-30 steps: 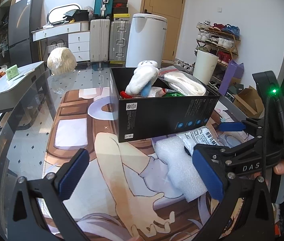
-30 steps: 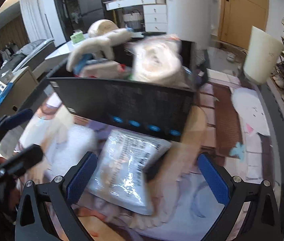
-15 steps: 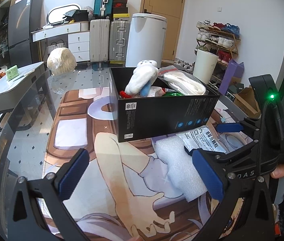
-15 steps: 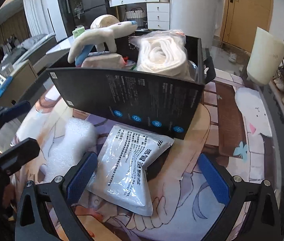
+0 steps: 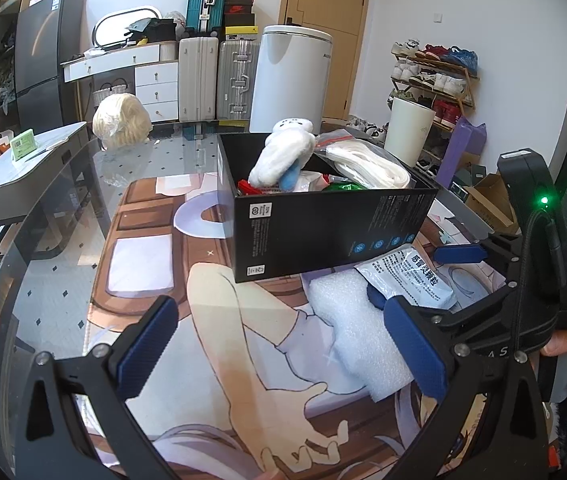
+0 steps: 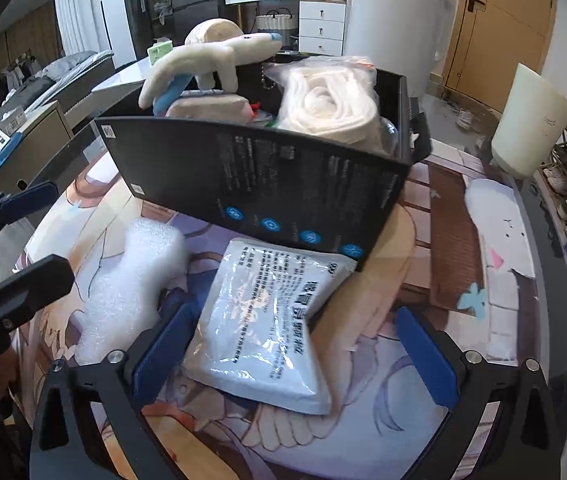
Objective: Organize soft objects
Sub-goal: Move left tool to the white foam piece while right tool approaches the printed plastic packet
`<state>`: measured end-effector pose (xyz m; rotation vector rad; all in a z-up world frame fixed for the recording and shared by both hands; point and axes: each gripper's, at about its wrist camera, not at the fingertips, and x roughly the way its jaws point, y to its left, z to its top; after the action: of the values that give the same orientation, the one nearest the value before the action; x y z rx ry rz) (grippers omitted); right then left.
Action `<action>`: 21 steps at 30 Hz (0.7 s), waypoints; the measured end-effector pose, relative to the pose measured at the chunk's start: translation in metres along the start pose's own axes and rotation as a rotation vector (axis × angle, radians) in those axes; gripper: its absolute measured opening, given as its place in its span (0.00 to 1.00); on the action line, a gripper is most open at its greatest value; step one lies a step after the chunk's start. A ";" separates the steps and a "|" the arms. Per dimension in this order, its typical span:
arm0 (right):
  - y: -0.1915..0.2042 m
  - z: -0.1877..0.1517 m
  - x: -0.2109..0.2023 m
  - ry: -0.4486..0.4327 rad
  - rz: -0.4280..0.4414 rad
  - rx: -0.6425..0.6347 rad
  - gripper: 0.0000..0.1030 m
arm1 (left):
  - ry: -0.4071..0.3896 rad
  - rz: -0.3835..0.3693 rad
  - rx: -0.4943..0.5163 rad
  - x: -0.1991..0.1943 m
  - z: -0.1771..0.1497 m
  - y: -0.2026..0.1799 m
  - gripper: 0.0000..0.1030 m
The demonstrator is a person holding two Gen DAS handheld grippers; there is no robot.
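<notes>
A black box (image 5: 323, 232) (image 6: 263, 184) stands on the printed mat, holding a white plush toy (image 5: 283, 152) (image 6: 211, 60) and a bag of white cloth (image 5: 367, 164) (image 6: 327, 104). In front of it lie a white foam piece (image 5: 355, 328) (image 6: 135, 280) and a white printed packet (image 5: 415, 276) (image 6: 271, 316). My right gripper (image 6: 295, 356) (image 5: 419, 276) is open and low over the mat, its blue pads on either side of the packet. My left gripper (image 5: 279, 346) (image 6: 35, 240) is open and holds nothing, with the foam just inside its right finger.
The mat (image 5: 143, 264) covers a glass table whose curved edge runs along the left and right. A pale bundled wig (image 5: 121, 120) sits at the far left corner. A white bin (image 5: 291, 80), suitcases and a shoe rack stand beyond the table.
The right gripper has moved forward and down, so the packet now lies between its fingers. The left gripper has stayed in place.
</notes>
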<state>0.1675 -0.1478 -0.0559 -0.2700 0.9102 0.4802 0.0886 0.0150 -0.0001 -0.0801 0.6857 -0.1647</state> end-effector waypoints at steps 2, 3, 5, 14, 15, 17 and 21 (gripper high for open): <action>0.001 0.001 0.000 -0.001 -0.003 -0.003 0.99 | 0.000 -0.001 0.000 0.000 0.000 0.000 1.00; 0.000 0.001 0.000 -0.003 -0.003 -0.003 0.99 | 0.000 -0.002 -0.002 0.000 0.000 0.000 1.00; -0.003 0.000 0.000 -0.007 -0.007 0.003 0.99 | 0.002 -0.003 -0.004 0.000 0.000 0.000 1.00; -0.009 -0.002 -0.003 -0.011 0.009 0.000 0.94 | 0.002 -0.001 -0.002 0.001 0.000 0.000 1.00; -0.008 -0.003 -0.005 -0.019 0.014 -0.007 0.85 | 0.002 -0.001 -0.003 0.001 0.000 0.000 1.00; -0.007 -0.004 -0.010 -0.033 0.024 -0.015 0.65 | 0.003 -0.001 -0.002 0.001 0.000 0.000 1.00; -0.002 -0.005 -0.014 -0.049 0.030 -0.030 0.50 | 0.007 -0.001 0.000 0.001 0.000 0.000 1.00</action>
<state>0.1578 -0.1553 -0.0478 -0.2709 0.8611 0.5264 0.0897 0.0142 -0.0008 -0.0799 0.6923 -0.1657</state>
